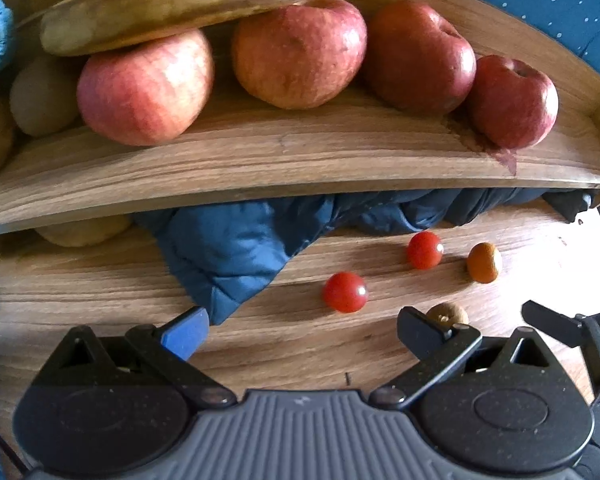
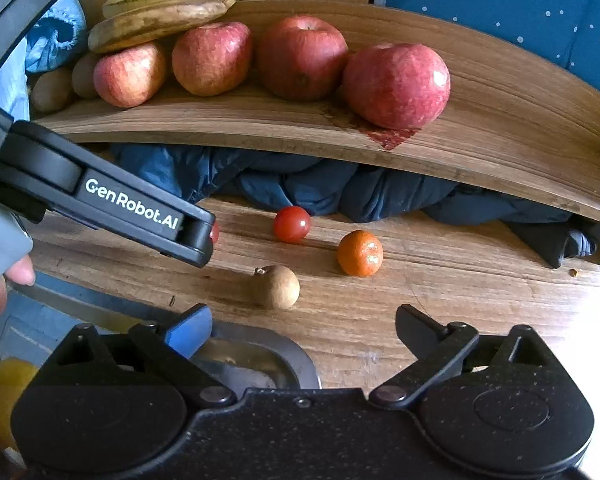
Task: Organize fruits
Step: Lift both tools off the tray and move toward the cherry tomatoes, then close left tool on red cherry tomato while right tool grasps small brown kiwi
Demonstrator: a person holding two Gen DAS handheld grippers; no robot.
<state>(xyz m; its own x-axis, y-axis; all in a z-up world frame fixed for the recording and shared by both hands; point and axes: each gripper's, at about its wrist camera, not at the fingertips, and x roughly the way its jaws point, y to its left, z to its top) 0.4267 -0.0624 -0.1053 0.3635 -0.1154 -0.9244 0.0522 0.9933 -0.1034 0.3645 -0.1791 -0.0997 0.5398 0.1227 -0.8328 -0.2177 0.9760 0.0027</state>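
Closest in, the right tool (image 2: pixel 304 330) hangs over the wooden worktop (image 2: pixel 460 320) with its fingers spread wide and nothing between them; one finger wears a blue pad (image 2: pixel 192 330), the other is plain black. Under its left finger sits the rim of a metal tray (image 2: pixel 268 356), and something yellow (image 2: pixel 8 384) shows at the lower left edge, too cut off to name. The left tool (image 1: pixel 302 330) is likewise released and empty-handed, its blue-padded finger just beside a crumpled blue quilted cloth (image 1: pixel 236 252). A fingertip (image 2: pixel 20 270) grips that tool's handle. Just ahead of the tools, loose on the worktop, lie a small brown round fruit with a stem nub (image 2: pixel 278 286), a small orange citrus (image 2: pixel 360 253) a little farther right, and two cherry tomatoes, one nearer (image 1: pixel 345 292) and one farther back (image 1: pixel 424 250), all apart from each other. The cloth bunches in the gap beneath a raised wooden shelf (image 1: pixel 300 156). On the shelf four red apples (image 1: pixel 300 52) stand in a row, the right pair touching, near a reddish stain (image 2: pixel 392 136). Left of them are a few dull brown kiwi-like fruits (image 2: pixel 52 88), and bananas (image 2: pixel 168 0) rest across the leftmost apples. Behind is a blue dotted surface (image 2: pixel 500 0).
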